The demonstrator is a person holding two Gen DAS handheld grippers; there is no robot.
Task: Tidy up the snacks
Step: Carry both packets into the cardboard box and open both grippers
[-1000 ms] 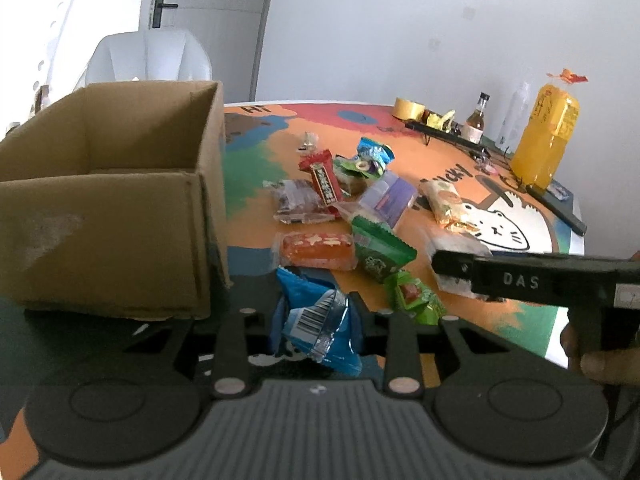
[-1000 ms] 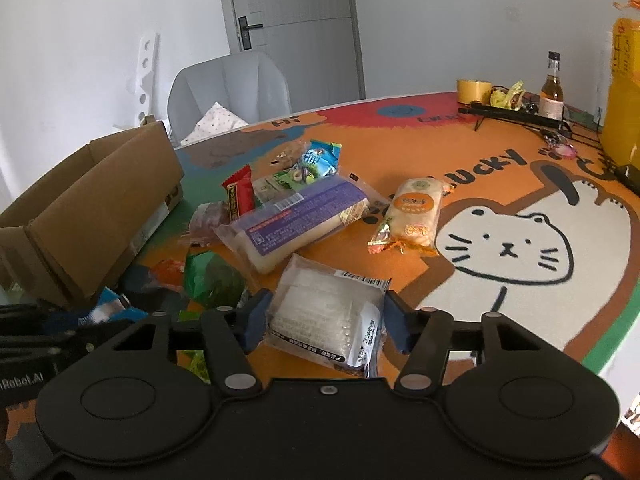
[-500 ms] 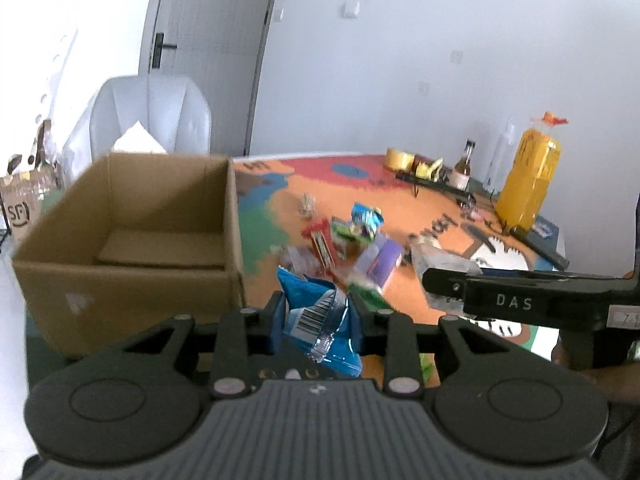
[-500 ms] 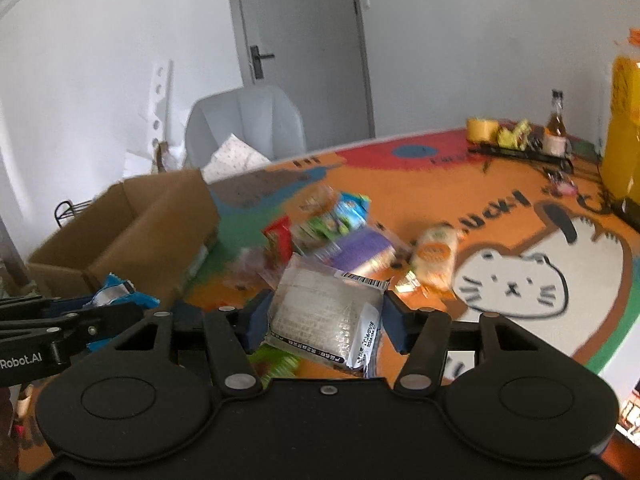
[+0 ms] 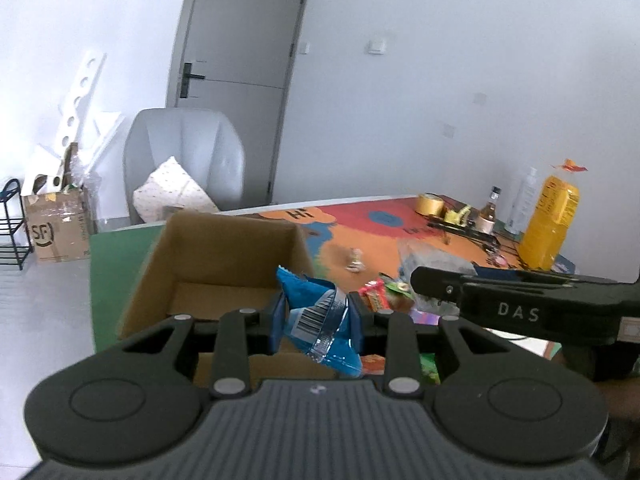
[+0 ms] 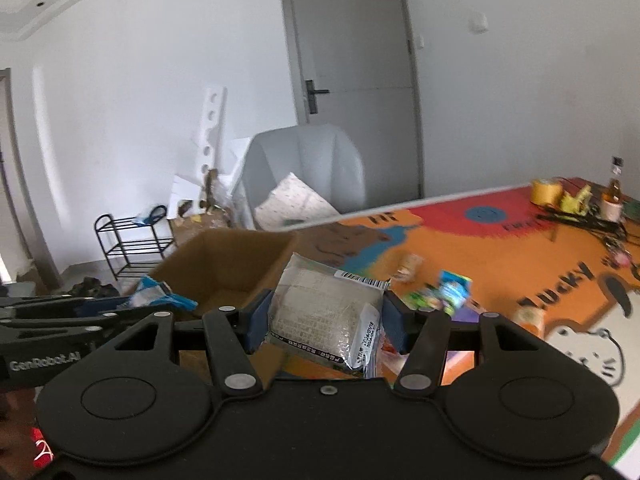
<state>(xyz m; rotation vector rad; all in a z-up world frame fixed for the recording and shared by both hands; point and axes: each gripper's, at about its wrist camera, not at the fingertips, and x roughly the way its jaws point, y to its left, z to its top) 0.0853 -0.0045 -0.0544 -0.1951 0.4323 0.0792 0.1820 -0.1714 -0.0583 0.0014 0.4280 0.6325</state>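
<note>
My left gripper (image 5: 316, 322) is shut on a blue snack packet (image 5: 320, 316) and holds it in the air above the near edge of the open cardboard box (image 5: 224, 256). My right gripper (image 6: 326, 322) is shut on a clear white-grey snack packet (image 6: 326, 320), lifted just right of the same box (image 6: 224, 264). The left gripper with the blue packet (image 6: 160, 298) shows at the left of the right wrist view. The right gripper's arm (image 5: 520, 308) crosses the left wrist view on the right. The box looks empty inside.
Several loose snacks (image 6: 444, 292) lie on the colourful cat-print table mat (image 6: 520, 256). A yellow juice bottle (image 5: 550, 228), a small brown bottle (image 5: 490, 212) and a tape roll (image 5: 430, 204) stand at the table's far side. A grey chair (image 5: 184, 160) stands behind the box.
Both grippers have risen off the table with their packets and moved left toward the box. The box interior has come into view from above.
</note>
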